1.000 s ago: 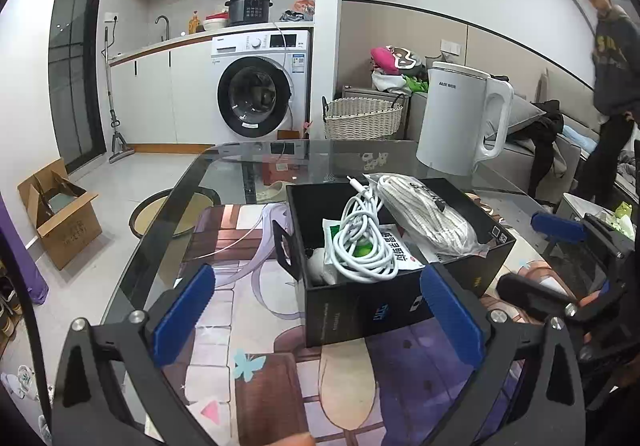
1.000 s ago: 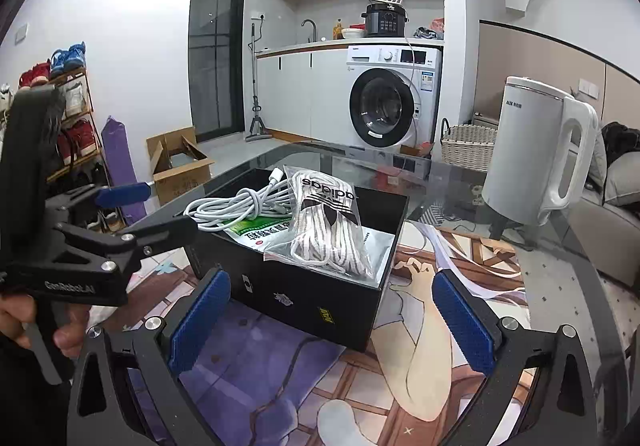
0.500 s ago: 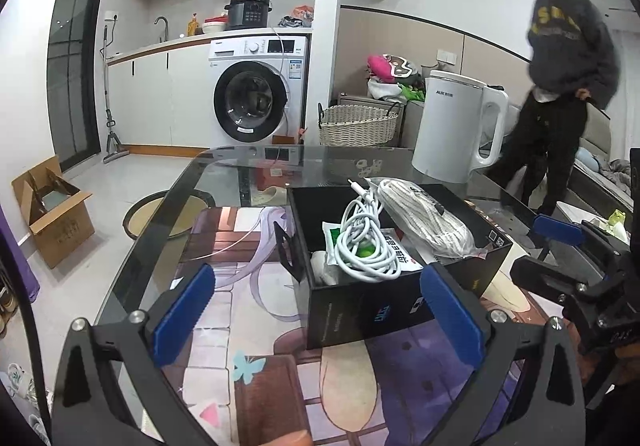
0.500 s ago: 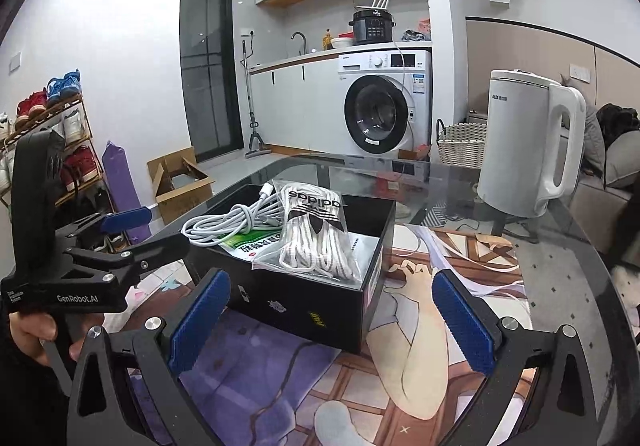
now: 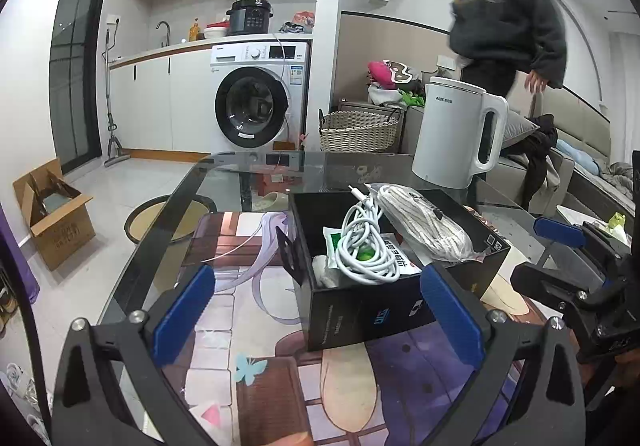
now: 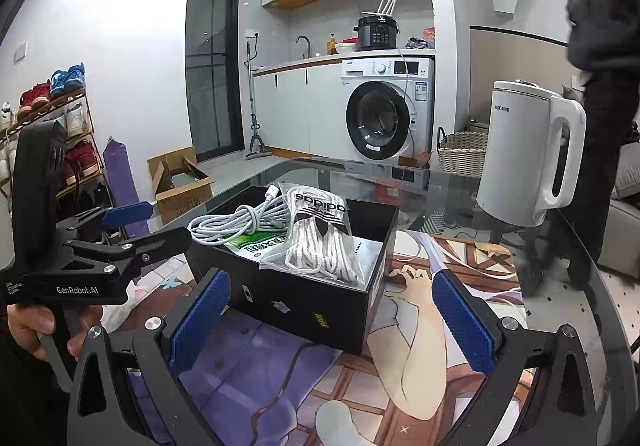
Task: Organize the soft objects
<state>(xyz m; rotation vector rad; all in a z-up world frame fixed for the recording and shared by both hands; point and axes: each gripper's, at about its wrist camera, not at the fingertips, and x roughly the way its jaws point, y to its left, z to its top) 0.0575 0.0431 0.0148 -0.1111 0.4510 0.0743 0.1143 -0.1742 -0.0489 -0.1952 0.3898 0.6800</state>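
With the white cable (image 5: 366,246) and the bagged laces (image 6: 320,242) already lying in the black box (image 5: 360,310) on the bench (image 5: 240,174), I hold both claws, left (image 5: 316,310) and right (image 6: 332,322), spread and empty, so little seems left.

An open black box (image 6: 304,298) is seen standing on the desk, and everything is placed in relation to it. A coiled white cable (image 5: 366,246) is laid across the box's top at one side, its plug end pointing out past the far rim. Beside it, a clear bag of white cord (image 6: 320,242) is propped tilted over the box's edge. Beneath both, inside the box, a green-and-white packet (image 6: 256,242) is lain flat.
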